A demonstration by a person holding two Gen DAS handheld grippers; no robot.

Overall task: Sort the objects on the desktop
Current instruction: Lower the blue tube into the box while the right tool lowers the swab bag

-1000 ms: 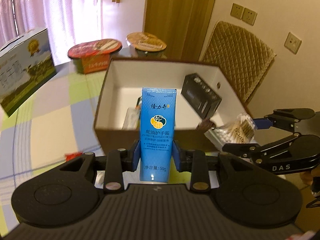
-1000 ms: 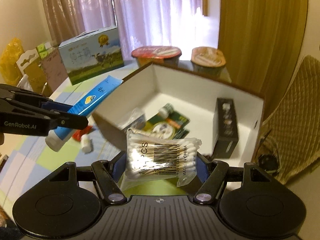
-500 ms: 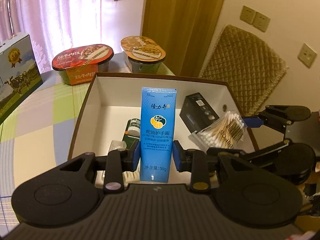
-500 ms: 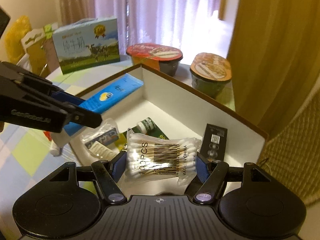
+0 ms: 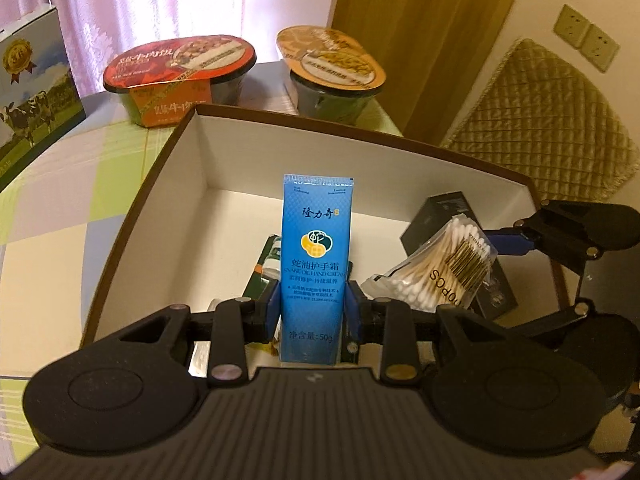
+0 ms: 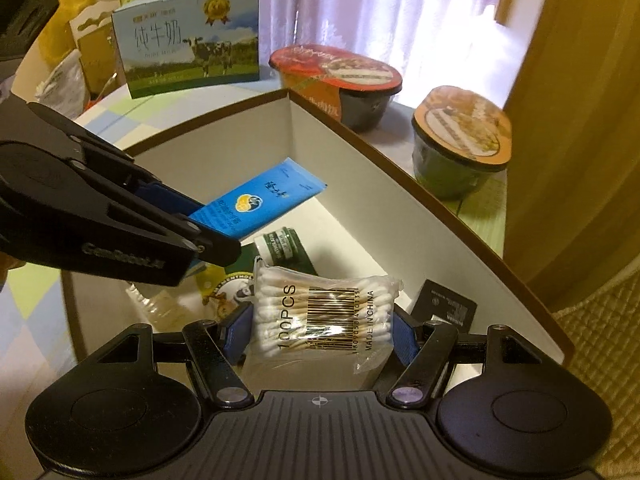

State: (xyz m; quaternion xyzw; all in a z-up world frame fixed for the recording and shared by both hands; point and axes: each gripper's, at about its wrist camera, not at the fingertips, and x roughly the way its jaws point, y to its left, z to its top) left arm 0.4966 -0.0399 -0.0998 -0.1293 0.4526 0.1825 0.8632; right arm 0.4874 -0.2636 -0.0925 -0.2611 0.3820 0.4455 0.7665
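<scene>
Left gripper clamped on a blue hand-cream tube, pads pressing its lower half from both sides, crimped end pointing forward and away, cap end cut off behind the gripper body. Held over the open white-lined cardboard box, above its floor, not touching the contents. Seen from the right wrist camera as a blue tube slanting out of the black left gripper across the box's left half. Right gripper clenched on a clear bag of cotton swabs, barcode and "100PCS" print facing up, bag gripped at its two short ends, likewise held above the box interior near the right wall; from the left wrist camera, the same bag hanging between the right gripper's fingers, just beside the tube. On the box floor, partly hidden: a small green-labelled jar on a green printed card, a crinkled clear wrapper mostly under the left gripper, and a black carton leaning at the right wall, lower part blocked by the bag. Beyond the box, two sealed instant-food bowls, red-lidded and orange-lidded, and a milk carton box on the checked tablecloth.
</scene>
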